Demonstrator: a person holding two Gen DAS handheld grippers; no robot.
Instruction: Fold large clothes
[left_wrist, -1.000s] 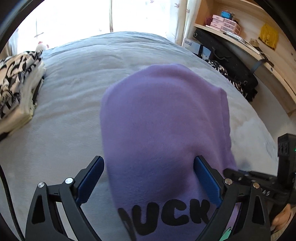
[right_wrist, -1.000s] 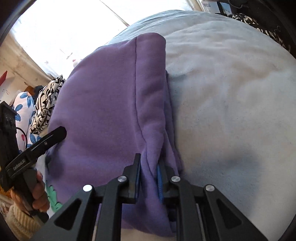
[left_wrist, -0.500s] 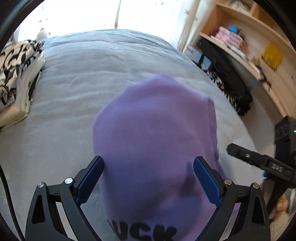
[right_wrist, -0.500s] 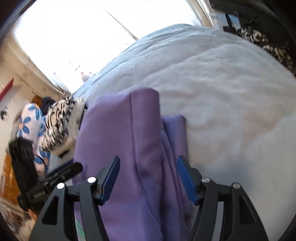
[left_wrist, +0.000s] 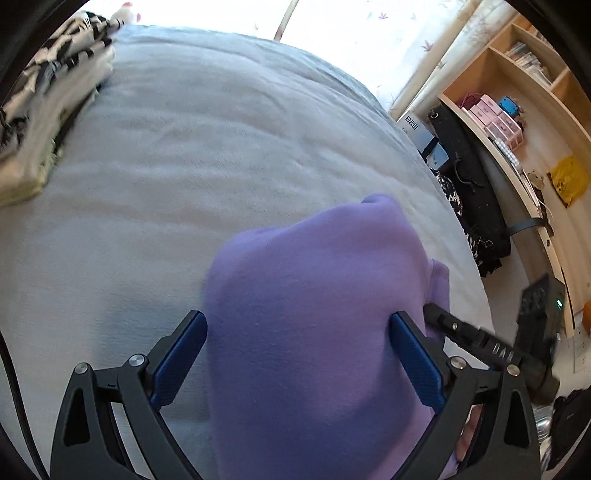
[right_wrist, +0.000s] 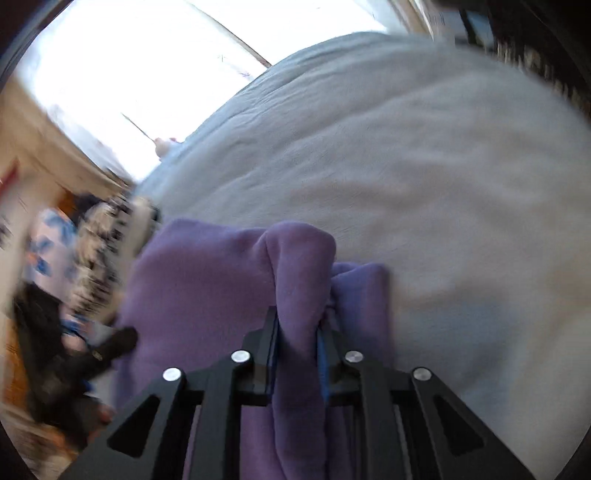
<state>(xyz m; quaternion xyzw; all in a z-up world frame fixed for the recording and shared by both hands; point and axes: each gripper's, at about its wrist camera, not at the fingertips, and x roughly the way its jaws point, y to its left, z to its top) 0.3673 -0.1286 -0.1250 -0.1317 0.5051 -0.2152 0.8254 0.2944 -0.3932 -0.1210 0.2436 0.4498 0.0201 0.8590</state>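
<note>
Left wrist view, nearest field: the left gripper (left_wrist: 297, 354) stands wide, its blue pads (left_wrist: 181, 354) on either side of the purple sweatshirt (left_wrist: 314, 332). Fabric fills the gap between them; whether either pad presses on it cannot be told. The sweatshirt's near end runs out of the lower frame edge. To its right the right gripper (left_wrist: 476, 341) enters as a black finger touching the cloth edge, with part of a hand (left_wrist: 471, 424) visible below it.

Right wrist view, nearest field: the right gripper (right_wrist: 297, 332) has just been closing and now stands nearly closed, pinching an upright fold of the purple sweatshirt (right_wrist: 207, 288) between its pads. A second, lower layer of the garment lies just right of the pinched fold. This view is motion-blurred. At left a dark shape, the left gripper (right_wrist: 110, 343), is hard to resolve.

Middle field: the sweatshirt lies on the bed (left_wrist: 221, 166), on its near right part. Its far edge is a rounded, lifted hump. Open grey-blue bedcover extends beyond it and to its left.

Far field: a stack of folded patterned clothes (left_wrist: 40, 103) sits at the bed's far left edge, partly cut off by the frame. Right of the bed, a dark bag (left_wrist: 469, 184) leans against wooden shelving (left_wrist: 517, 110). A bright window (left_wrist: 351, 33) is overexposed; detail there is unreadable.
</note>
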